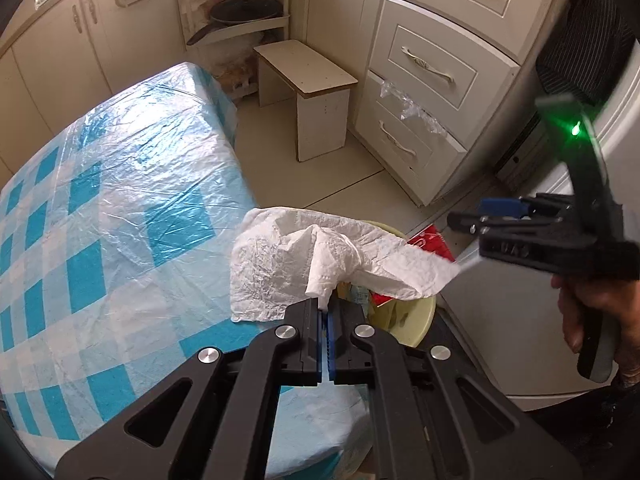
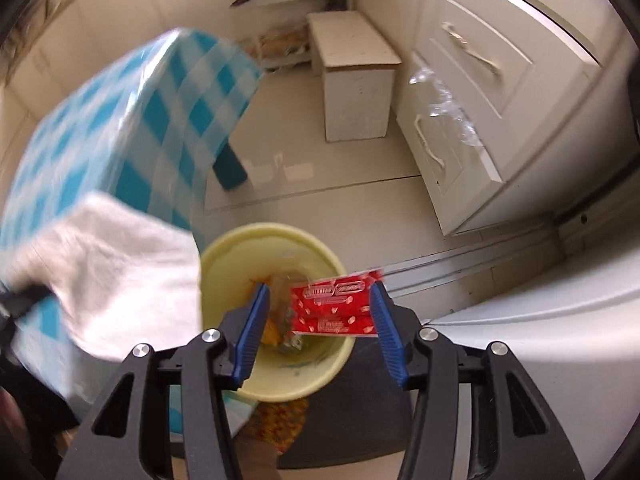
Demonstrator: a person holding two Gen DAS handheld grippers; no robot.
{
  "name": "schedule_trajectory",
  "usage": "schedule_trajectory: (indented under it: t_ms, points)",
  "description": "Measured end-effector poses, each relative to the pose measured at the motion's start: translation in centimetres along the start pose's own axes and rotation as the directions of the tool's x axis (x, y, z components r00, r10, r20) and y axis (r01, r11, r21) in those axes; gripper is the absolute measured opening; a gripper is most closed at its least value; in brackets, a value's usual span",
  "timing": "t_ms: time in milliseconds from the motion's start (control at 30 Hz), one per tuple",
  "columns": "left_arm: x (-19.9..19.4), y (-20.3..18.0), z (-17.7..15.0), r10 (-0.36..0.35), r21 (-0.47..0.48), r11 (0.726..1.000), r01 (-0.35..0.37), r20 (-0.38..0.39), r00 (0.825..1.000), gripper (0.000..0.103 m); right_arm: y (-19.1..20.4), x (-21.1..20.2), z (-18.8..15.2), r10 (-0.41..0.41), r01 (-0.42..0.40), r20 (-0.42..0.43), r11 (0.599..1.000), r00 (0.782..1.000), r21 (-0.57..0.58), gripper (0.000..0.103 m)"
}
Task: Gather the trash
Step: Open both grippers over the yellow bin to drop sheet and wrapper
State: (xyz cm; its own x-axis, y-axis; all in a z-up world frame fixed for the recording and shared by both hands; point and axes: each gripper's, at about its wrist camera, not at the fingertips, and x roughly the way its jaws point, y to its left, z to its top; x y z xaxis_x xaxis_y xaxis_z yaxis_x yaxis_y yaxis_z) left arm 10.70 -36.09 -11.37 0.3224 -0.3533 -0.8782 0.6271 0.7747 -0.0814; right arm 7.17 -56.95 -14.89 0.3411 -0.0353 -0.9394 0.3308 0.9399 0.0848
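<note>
Where crinkled, the tissue [image 1: 320, 264] droops.

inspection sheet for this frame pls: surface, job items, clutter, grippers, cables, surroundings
Surface: table with a blue-and-white checked cloth under clear plastic; nothing lies on the part in view.
Job's things: crumpled white tissue; red wrapper over the mouth of the yellow bin, which already holds scraps.
Clutter: clear plastic scrap hanging from a drawer front.
Grippers: left gripper shut on the tissue beside the bin. Right gripper open above the bin, wrapper between the pads, touching the right one at most.
Cables: nothing seen.
Surroundings: white stool, drawer unit, dark pan on a corner shelf, tiled floor.
</note>
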Motion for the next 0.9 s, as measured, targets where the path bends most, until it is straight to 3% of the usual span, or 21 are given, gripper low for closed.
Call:
schedule_trajectory:
  t_ms: [267,433,900]
  points:
    - [3.5,-4.0,-0.9,0.032,0.091,0.996,-0.026,-0.063,0.997,0.003,-1.9,-3.6,1.6,0.019,-0.038,0.150,0.991,0.989,0.125,0.060]
    - [5.1,-5.5,-1.3,0.075,0.132,0.989,-0.063,-0.087,0.993,0.034,-2.0,-4.4,2.2,0.036,-0.063,0.193,0.989,0.981,0.135,0.064]
    - [2.9,-6.3,-1.0,0.186,0.186,0.964,-0.189,0.033,0.982,0.056,0.2,-5.0,2.6,0.025,-0.043,0.205,0.995,0.979,0.085,0.073]
